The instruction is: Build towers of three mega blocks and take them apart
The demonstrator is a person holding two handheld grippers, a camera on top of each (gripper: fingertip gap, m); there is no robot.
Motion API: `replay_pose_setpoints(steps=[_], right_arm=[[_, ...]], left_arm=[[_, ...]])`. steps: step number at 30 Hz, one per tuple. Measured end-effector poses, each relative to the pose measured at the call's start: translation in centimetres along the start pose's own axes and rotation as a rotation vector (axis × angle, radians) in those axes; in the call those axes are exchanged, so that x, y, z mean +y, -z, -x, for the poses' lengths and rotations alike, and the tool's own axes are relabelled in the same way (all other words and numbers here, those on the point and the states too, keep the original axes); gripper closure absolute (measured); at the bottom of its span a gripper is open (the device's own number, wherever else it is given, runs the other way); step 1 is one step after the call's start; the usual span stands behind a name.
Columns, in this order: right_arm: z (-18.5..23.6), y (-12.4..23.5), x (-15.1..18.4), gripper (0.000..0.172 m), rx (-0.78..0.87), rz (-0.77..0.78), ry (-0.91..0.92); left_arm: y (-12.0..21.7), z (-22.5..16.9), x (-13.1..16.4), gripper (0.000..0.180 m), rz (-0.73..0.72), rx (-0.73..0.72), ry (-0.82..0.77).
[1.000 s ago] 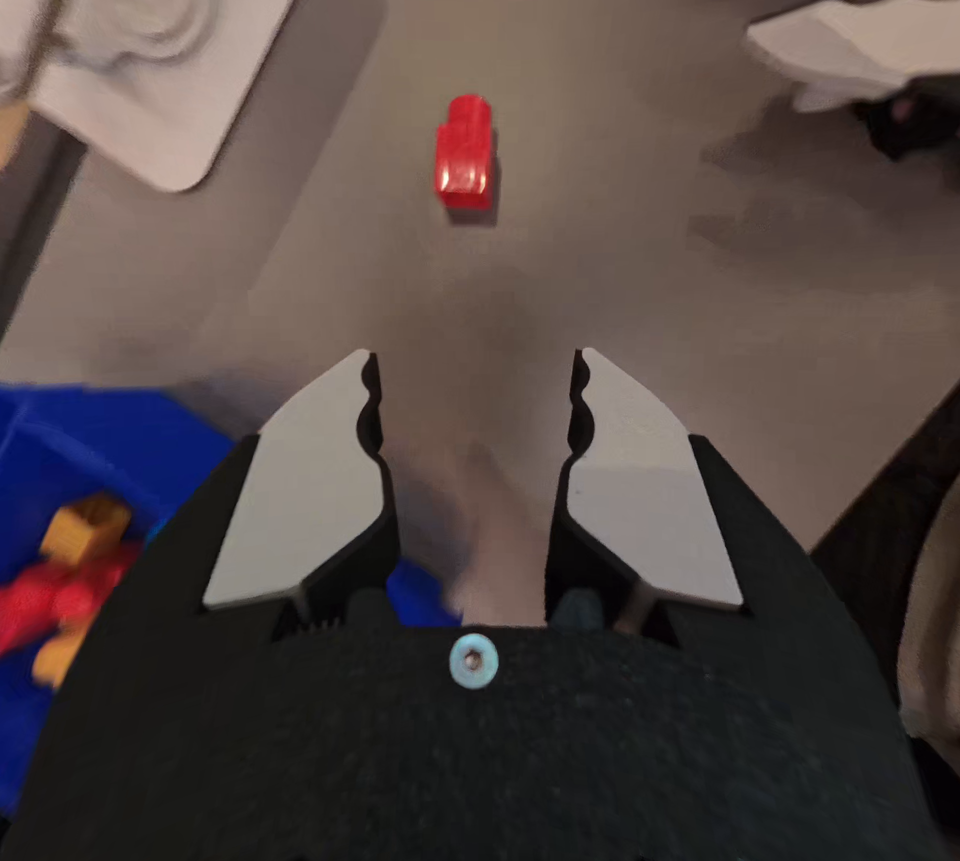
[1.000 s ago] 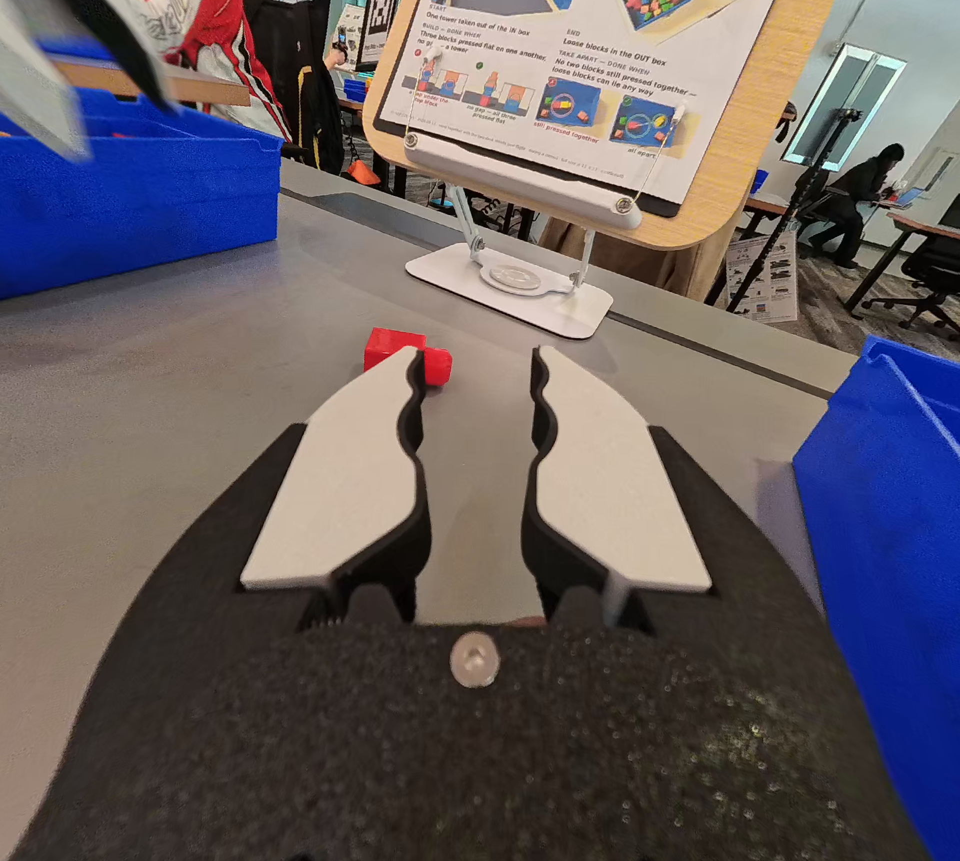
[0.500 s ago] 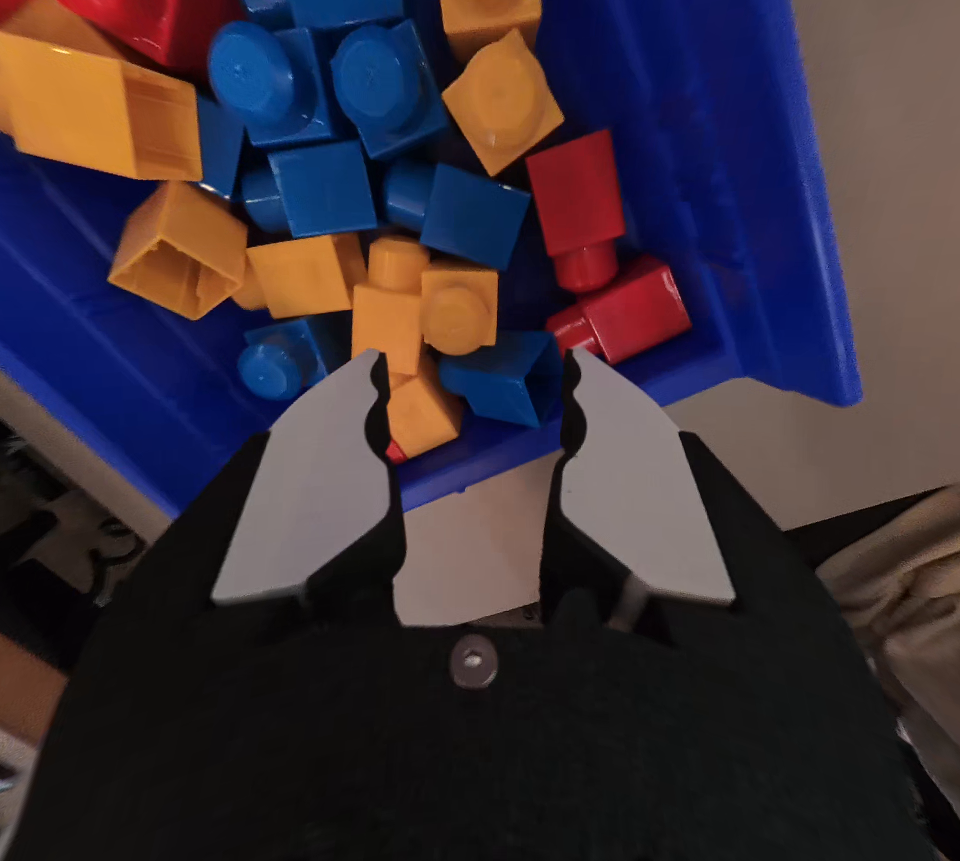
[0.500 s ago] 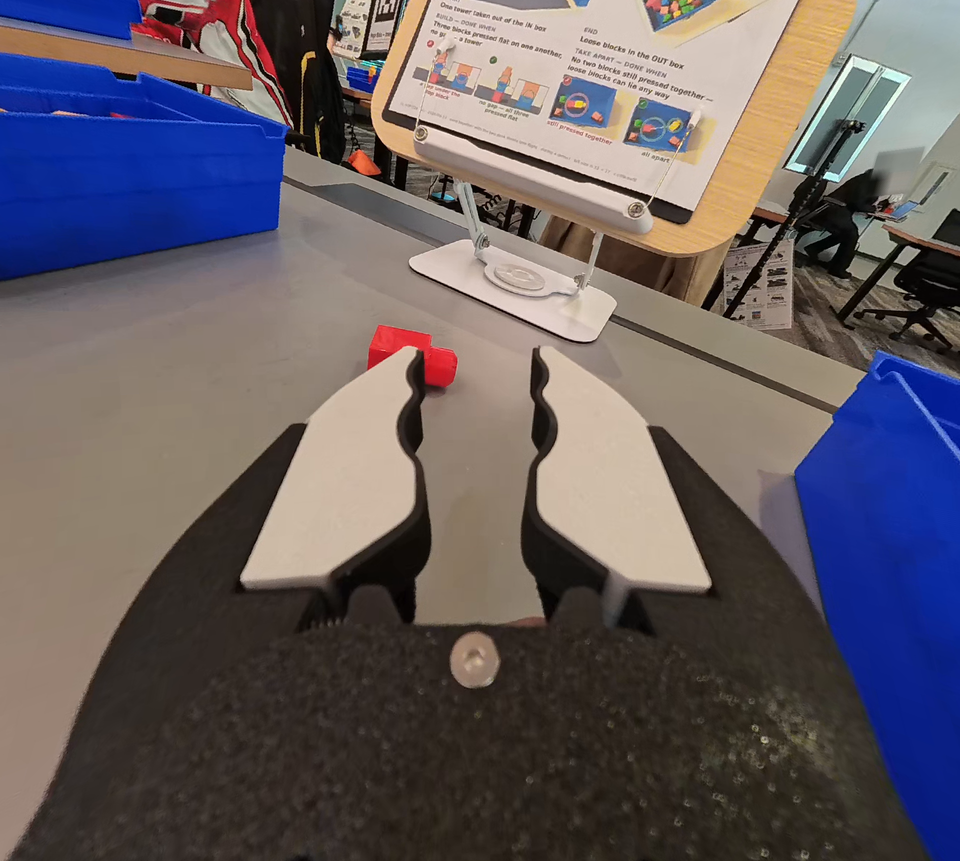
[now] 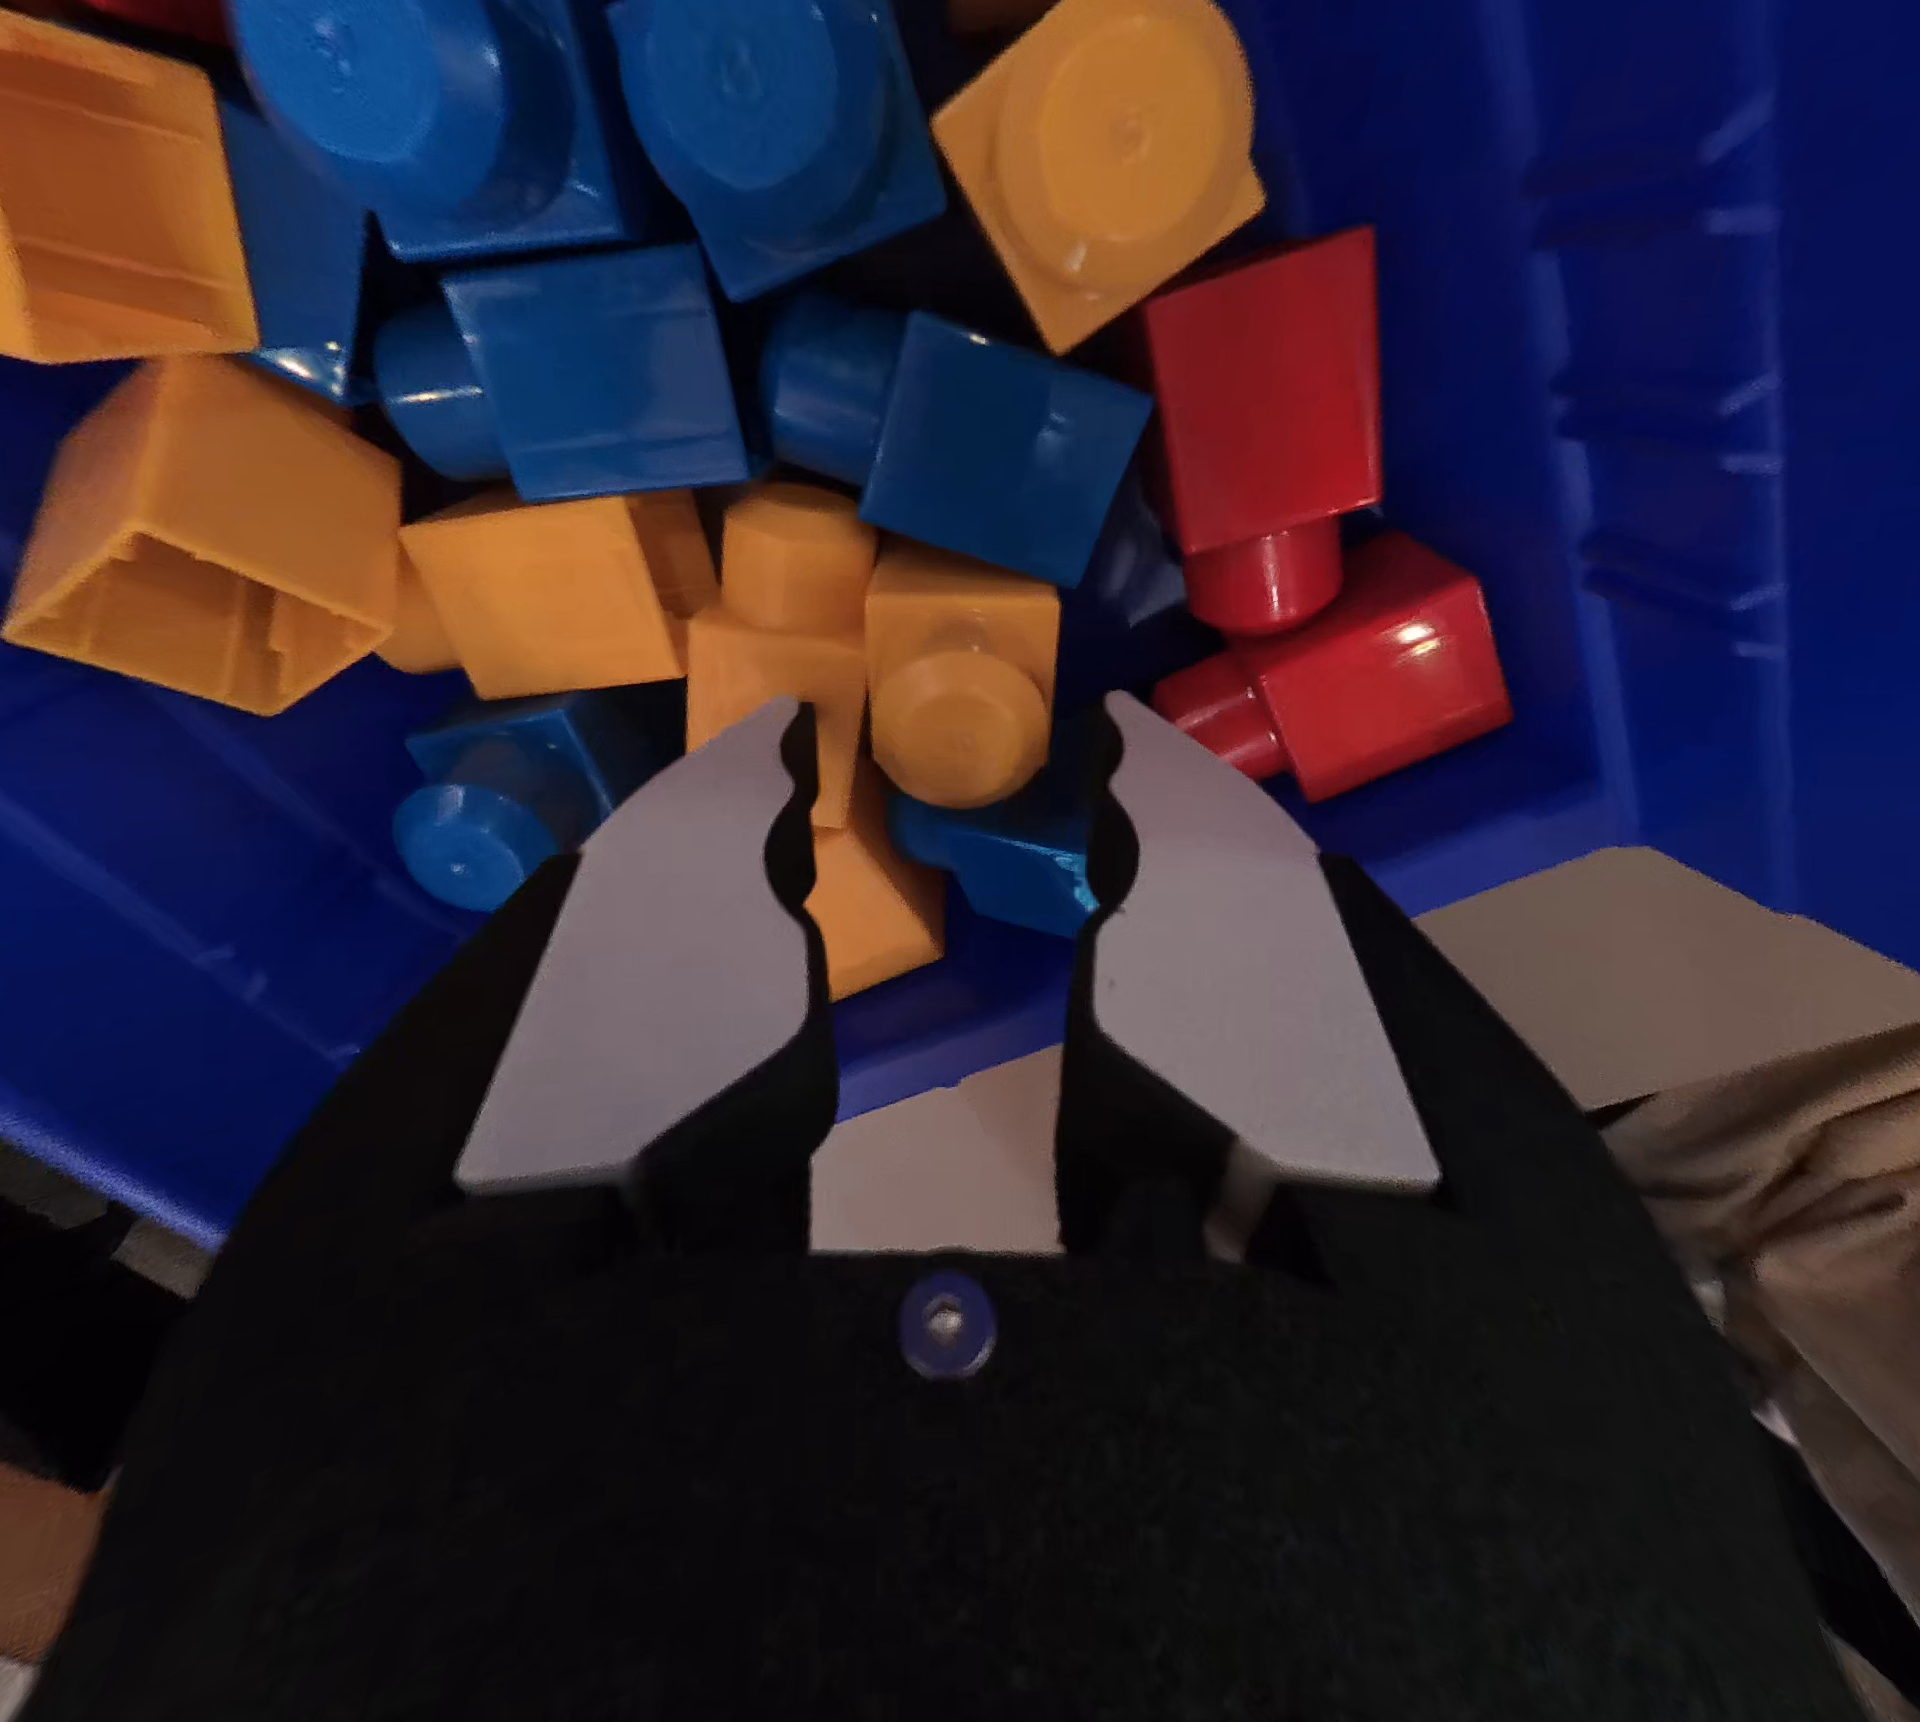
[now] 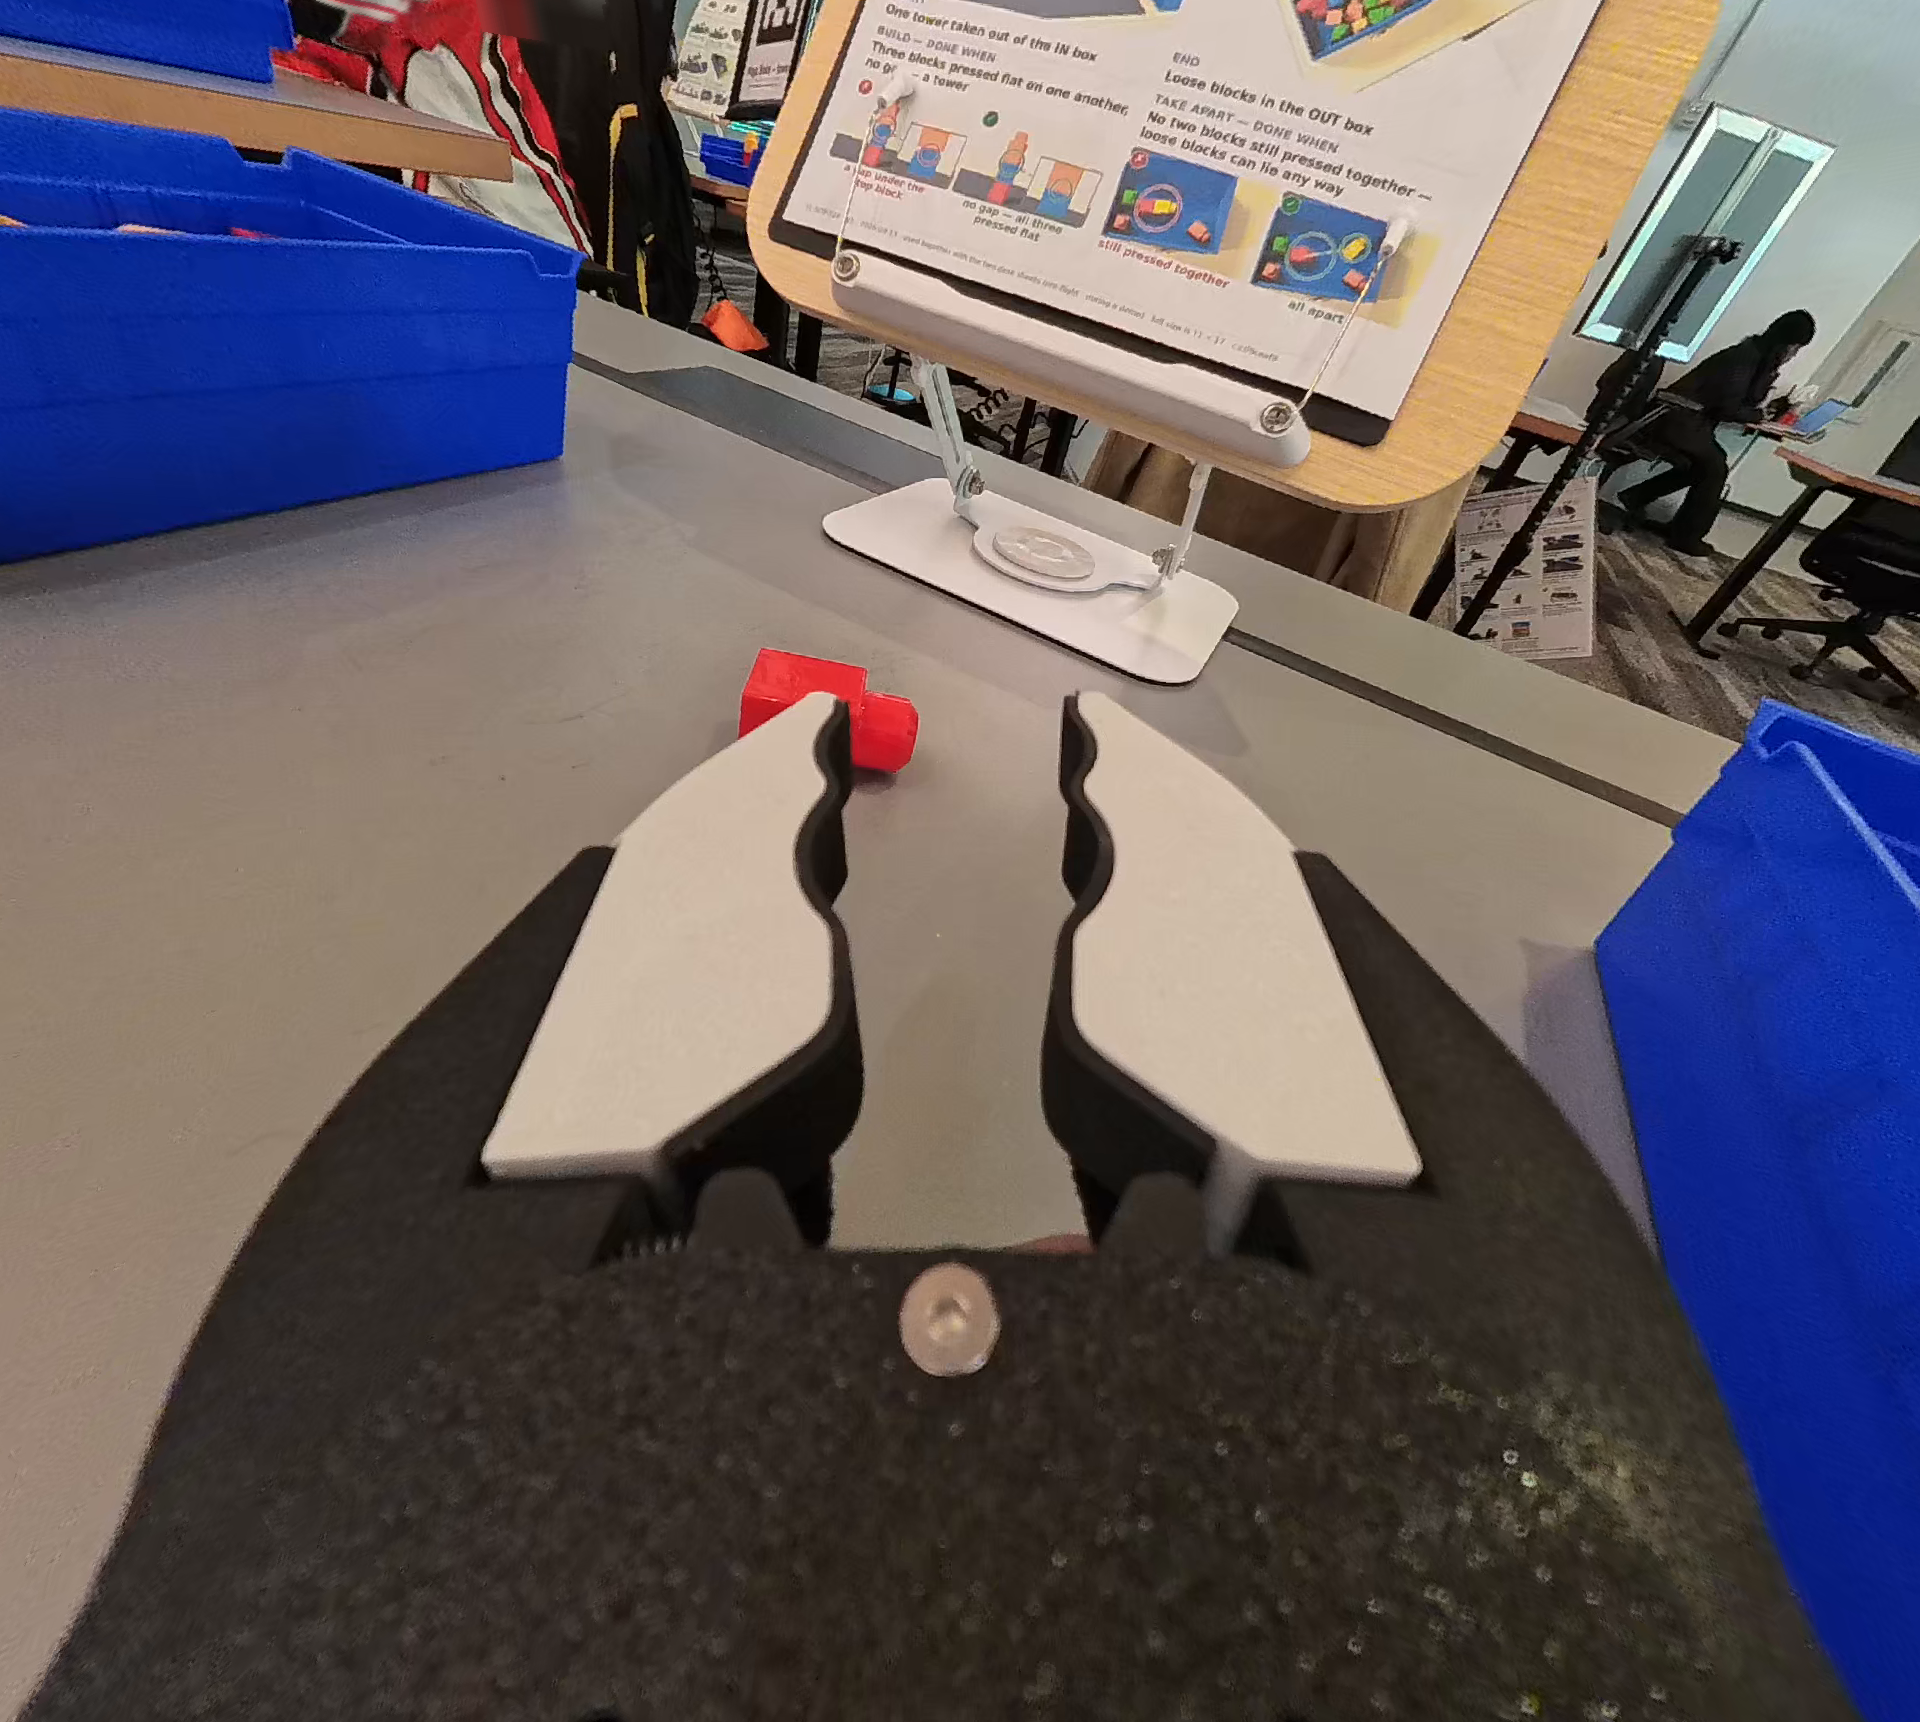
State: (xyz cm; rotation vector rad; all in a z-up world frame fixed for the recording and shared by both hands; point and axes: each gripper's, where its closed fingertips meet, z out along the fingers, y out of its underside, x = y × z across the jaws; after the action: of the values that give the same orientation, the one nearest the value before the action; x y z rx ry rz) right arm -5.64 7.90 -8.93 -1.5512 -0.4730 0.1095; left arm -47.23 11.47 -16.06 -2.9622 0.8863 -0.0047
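In the left wrist view my left gripper (image 5: 951,737) hangs open over a blue bin (image 5: 1662,322) filled with several loose orange, blue and red mega blocks. An orange block (image 5: 961,685) with its stud towards the camera lies between the fingertips. Both pads stand clear of it. A second orange block (image 5: 774,633) lies by the left fingertip, and two red blocks (image 5: 1382,664) lie to the right. In the right wrist view my right gripper (image 6: 951,727) is open and empty, low over the grey table (image 6: 312,789). A single red block (image 6: 805,685) lies on its side just beyond its left fingertip.
A white stand (image 6: 1039,571) with a wooden board and an instruction sheet stands at the table's far side. The blue bin (image 6: 281,363) sits at the left and another blue bin (image 6: 1787,1049) at the right. A person stands behind the left bin.
My left gripper swung from above the table and the red block to over the blue bin, then came down closer to the blocks while its jaws narrowed. My right gripper hardly moved.
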Motion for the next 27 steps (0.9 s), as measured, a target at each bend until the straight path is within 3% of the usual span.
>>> replay_pose_setpoints(steps=[6, 10, 13, 20, 27], right_arm=[[0.1, 0.0, 0.0, 0.134, -0.001, 0.0, 0.004], [0.0, 0.0, 0.1, 0.135, -0.004, 0.004, 0.001], [0.2, -0.1, 0.1, 0.135, -0.007, 0.007, 0.016], [0.3, 0.0, 0.1, 0.136, -0.008, 0.004, 0.019], [0.4, -0.1, 0.2, 0.136, -0.013, 0.012, 0.025]], left_arm=[[0.1, -0.2, -0.3, 0.139, 0.025, 0.009, 0.008], [0.5, -0.4, -0.1, 0.138, 0.033, -0.064, -0.039], [-0.1, -1.4, 0.2, 0.145, 0.047, -0.018, -0.051], [-2.9, -1.3, 0.0, 0.143, 0.075, 0.05, 0.009], [-1.1, -1.4, 0.0, 0.144, 0.046, 0.069, -0.063]])
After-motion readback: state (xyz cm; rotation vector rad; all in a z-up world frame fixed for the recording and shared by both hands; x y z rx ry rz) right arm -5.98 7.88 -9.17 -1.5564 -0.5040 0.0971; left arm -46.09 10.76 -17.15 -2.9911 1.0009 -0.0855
